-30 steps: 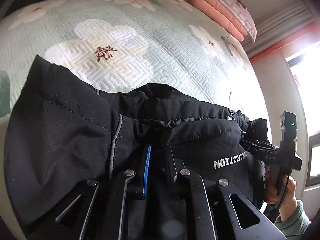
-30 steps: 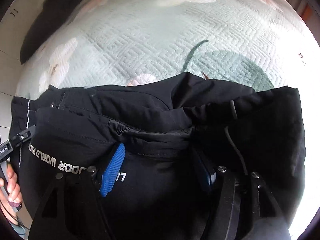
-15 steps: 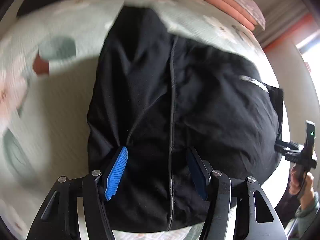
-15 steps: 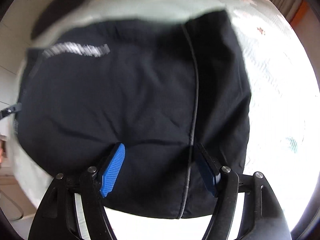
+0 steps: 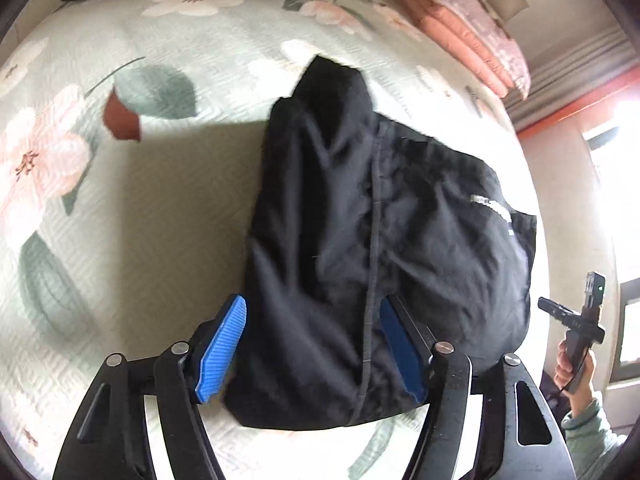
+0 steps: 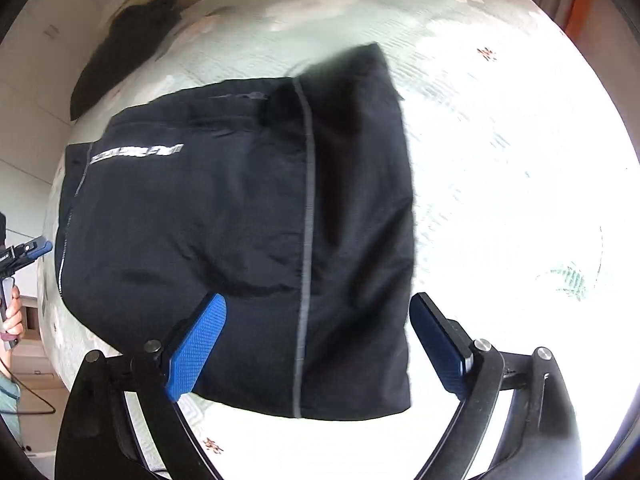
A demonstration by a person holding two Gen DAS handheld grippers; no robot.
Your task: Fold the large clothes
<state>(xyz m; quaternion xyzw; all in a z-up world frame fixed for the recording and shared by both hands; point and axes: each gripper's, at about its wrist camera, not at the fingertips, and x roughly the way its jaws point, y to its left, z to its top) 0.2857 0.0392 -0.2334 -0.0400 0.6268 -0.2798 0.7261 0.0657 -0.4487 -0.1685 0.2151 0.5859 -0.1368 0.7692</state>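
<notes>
A black jacket [image 5: 360,248] lies folded into a compact bundle on the floral bed cover [image 5: 120,208], white lettering near its right edge. It also shows in the right wrist view [image 6: 240,240], a grey piping line running down it. My left gripper [image 5: 312,352] is open and empty above the bundle's near edge. My right gripper [image 6: 316,348] is open and empty, its blue pads [image 6: 196,352] wide apart over the bundle's near edge. The right gripper also shows in the left wrist view [image 5: 576,320].
Folded pink quilts [image 5: 464,20] lie at the bed's far right corner. A dark cloth [image 6: 120,48] lies at the far edge of the bed. A bright window [image 5: 624,160] is at the right. The bed cover [image 6: 500,160] to the right of the jacket is overexposed.
One second ago both grippers were down in the jacket, the left one shut on its fabric. Both have let go, opened and pulled back and up; the jacket now lies folded over.
</notes>
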